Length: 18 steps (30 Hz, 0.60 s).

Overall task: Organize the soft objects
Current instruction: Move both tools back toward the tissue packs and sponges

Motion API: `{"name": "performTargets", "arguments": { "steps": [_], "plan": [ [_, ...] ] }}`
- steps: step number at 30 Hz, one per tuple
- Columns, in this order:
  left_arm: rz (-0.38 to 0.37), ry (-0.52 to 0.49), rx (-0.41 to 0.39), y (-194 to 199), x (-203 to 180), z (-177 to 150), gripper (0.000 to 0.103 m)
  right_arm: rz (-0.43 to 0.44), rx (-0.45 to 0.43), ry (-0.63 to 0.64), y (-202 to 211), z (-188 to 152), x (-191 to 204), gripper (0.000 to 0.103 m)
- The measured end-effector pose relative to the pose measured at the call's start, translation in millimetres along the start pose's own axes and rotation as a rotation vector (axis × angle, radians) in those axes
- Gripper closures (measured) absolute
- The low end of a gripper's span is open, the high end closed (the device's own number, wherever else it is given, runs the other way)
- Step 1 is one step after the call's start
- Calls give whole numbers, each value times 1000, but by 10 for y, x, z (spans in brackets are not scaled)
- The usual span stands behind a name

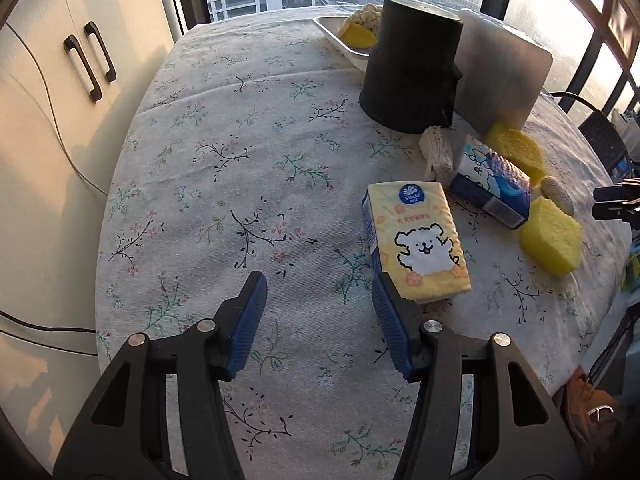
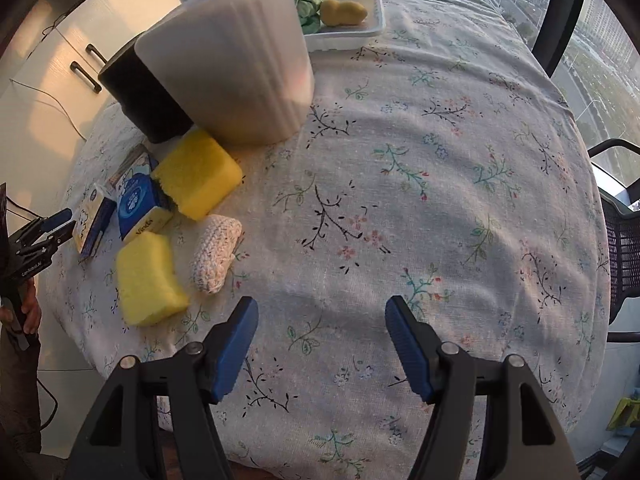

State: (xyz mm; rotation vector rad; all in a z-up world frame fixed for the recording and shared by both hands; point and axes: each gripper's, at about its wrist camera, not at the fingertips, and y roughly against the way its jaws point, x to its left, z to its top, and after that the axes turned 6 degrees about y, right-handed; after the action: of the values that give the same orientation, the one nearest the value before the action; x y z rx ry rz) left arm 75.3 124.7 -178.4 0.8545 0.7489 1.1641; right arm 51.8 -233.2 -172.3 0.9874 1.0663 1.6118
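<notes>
Soft things — sponges, tissue packs and knitted pads — lie in a bunch on the table [image 1: 224,168], near a black bin [image 1: 412,68] and a white bin [image 1: 504,68]. I think the bins are there so I can sort the soft things into them.

From my left wrist, the left claw [image 1: 318,294] is open and holds nothing. Its right finger sits just beside the yellow tissue pack [image 1: 420,240], so I guess that one comes first. A blue tissue pack [image 1: 490,184] leans behind it, with a yellow sponge [image 1: 552,242] close by.

From my right wrist, the right claw [image 2: 322,316] is open and empty too — it hangs over bare cloth. The yellow sponge and a knitted pad [image 2: 216,252] lie just left of it. A tray [image 2: 376,20] far back holds some already.
</notes>
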Motion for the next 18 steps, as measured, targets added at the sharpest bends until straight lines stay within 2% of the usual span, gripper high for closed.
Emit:
{"name": "performTargets", "arguments": {
  "steps": [7,10,11,12,18],
  "plan": [
    [-40,-24,-53,192,-329,-38,50,55,-70,142,112,-152,602,34],
    [-91,-1,-69,234,-408,-15,49,18,-113,206,127,-147,834,34],
    [-105,4,-71,233,-438,0,44,2,-129,220,114,-119,896,34],
    [-106,10,-75,220,-472,12,40,-5,-150,229,98,-81,962,34],
    [-23,31,-64,28,-621,70,39,93,-200,248,-26,282,1104,34]
  ]
}}
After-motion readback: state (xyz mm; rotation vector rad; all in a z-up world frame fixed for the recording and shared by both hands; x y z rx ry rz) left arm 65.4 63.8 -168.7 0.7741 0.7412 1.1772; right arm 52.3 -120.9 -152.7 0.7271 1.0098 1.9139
